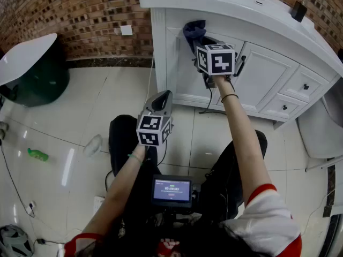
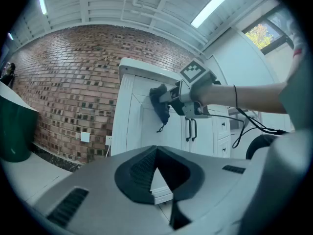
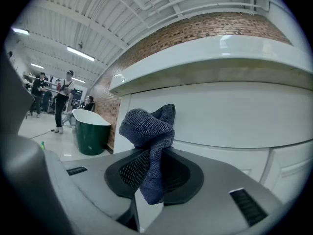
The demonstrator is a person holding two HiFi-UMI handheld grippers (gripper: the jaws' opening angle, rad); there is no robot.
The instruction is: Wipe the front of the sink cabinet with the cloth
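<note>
My right claw [image 3: 155, 155] is grasping the dark cloth [image 3: 146, 124], which I judge soft, light and floppy, by its bunched middle near the upper left corner of the sink cabinet [image 3: 220, 111] front, while my left claw [image 2: 155, 153] is hanging clenched and empty.
</note>
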